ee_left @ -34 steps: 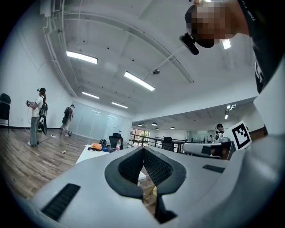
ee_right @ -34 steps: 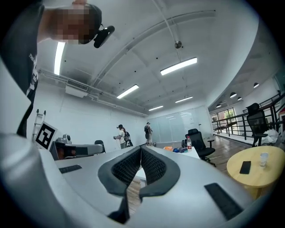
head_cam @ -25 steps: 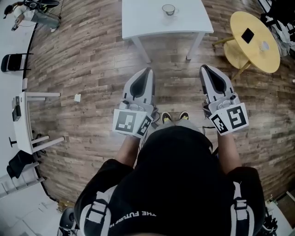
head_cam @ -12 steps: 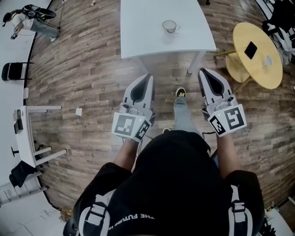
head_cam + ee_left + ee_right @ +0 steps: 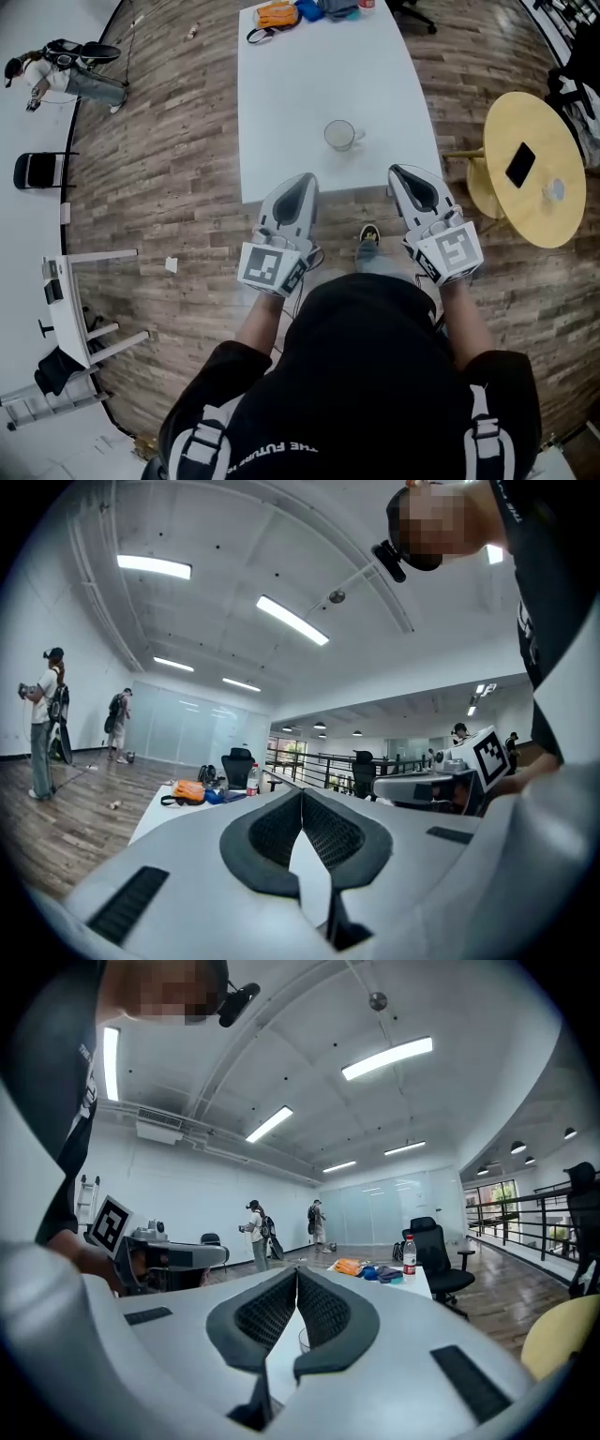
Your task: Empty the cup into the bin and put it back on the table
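In the head view, the cup (image 5: 339,135) stands upright on the white table (image 5: 300,84) in the upper middle of the frame, near the table's near edge and with nothing touching it. I cannot tell whether it holds anything. My left gripper (image 5: 300,180) and right gripper (image 5: 401,172) sit just below that edge at centre frame, both pointing toward the table. The cup lies above and between them, somewhat closer to the right one. An orange pouch (image 5: 277,14) and other small items lie at the far end of the table at the top of the frame, and a round yellow table (image 5: 548,225) with a dark phone (image 5: 521,165) on it stands at the right. In the left gripper view, the left gripper (image 5: 302,795) has its jaws pressed together with nothing between them, and beyond them I see only the table top (image 5: 164,813) and the orange pouch (image 5: 188,790) at lower left. In the right gripper view, the right gripper (image 5: 297,1275) likewise has its jaws closed and empty, and a sliver of the cup (image 5: 303,1340) shows low in the frame through the notch below the pads. I find no bin in any view. My judgement is that the task has barely begun: the approach is under way, and opening a gripper, taking the cup, finding the bin, tipping the cup out and returning it all remain.
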A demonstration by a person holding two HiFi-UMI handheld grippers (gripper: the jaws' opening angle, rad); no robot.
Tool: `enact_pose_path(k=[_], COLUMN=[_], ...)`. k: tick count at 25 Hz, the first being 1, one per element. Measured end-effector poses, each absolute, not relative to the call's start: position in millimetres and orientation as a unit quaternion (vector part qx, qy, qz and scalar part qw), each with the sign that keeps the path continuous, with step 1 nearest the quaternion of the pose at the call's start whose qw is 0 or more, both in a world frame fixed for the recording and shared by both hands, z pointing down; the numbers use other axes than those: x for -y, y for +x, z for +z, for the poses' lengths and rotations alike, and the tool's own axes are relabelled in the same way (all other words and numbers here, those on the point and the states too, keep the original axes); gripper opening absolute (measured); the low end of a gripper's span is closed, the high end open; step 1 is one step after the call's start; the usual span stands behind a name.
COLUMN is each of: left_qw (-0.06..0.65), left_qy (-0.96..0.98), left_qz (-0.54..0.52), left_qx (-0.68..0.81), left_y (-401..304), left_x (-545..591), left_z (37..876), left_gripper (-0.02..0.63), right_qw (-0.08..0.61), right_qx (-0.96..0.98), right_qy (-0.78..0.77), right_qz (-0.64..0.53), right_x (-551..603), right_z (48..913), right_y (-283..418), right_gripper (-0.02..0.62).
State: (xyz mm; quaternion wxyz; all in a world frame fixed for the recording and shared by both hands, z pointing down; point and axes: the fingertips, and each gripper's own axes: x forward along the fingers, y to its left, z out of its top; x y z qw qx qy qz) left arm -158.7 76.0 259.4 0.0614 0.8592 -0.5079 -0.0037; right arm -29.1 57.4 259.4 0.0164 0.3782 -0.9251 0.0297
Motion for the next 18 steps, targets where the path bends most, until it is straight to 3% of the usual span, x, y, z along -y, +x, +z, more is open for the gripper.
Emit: enact_pose_path(k=[11,12,14,16,18], left_qw=[0.085,0.087,0.082,0.076,0.082], left_qy=[0.889,0.893,0.902,0.909,0.913], left_qz=[0.053,0.055,0.061,0.084,0.11], left_qx=[0.447,0.439,0.419,0.401,0.383], left_y=[-148,-148,-147,-148,-149], left_x=[15,21,34,48,60], left_z=[333,342,361,384,412], left_gripper=[0.032,0.067,0.267,0.304,0.335], right_qw=[0.075,0.088,0.114,0.136,0.161], right_qx=[0.932,0.93,0.924,0.922,0.92], right_qy=[0.35,0.353,0.36,0.358,0.349], right_qz=[0.058,0.057,0.056,0.061,0.075], right_x=[35,42,57,71,82], right_z=[310,318,336,357,383], right_y=[-47,-49,-52,-58,-66], right_gripper=[0.015,0.015,0.017,0.029,0.128])
